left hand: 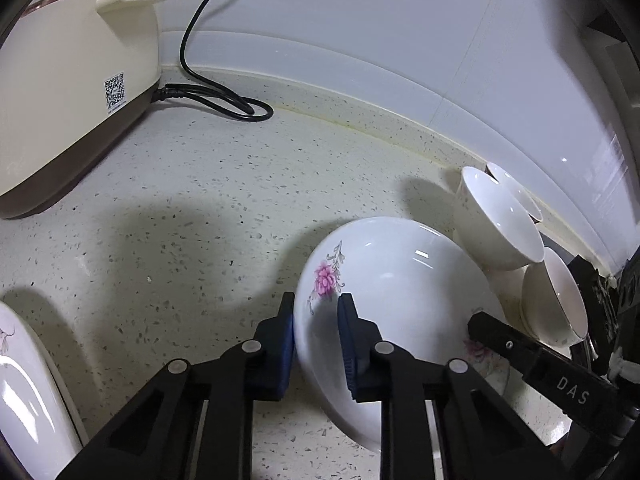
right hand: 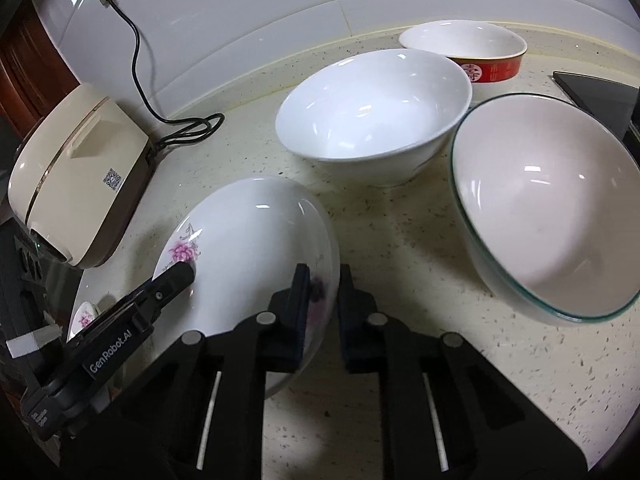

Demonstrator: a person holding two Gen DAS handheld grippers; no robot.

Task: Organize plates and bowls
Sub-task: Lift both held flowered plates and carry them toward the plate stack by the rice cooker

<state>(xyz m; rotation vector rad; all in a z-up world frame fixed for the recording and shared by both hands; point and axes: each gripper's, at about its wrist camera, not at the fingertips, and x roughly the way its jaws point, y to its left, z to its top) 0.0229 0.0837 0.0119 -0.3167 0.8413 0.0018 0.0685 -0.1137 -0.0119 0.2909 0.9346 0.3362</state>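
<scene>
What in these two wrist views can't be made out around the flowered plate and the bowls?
- Left wrist view: near part of the flowered plate, behind the left hand-held gripper.
- Left wrist view: second flowered dish, cut by the frame edge.
- Right wrist view: plate rim under the right hand-held gripper pads.
- Right wrist view: red bowl lettering, partly hidden by the white bowl.

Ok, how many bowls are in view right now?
4: floral bowl, rim in the left gripper and right gripper; white bowl behind it; green-rimmed bowl right; red bowl at back. Others may be hidden.
</scene>
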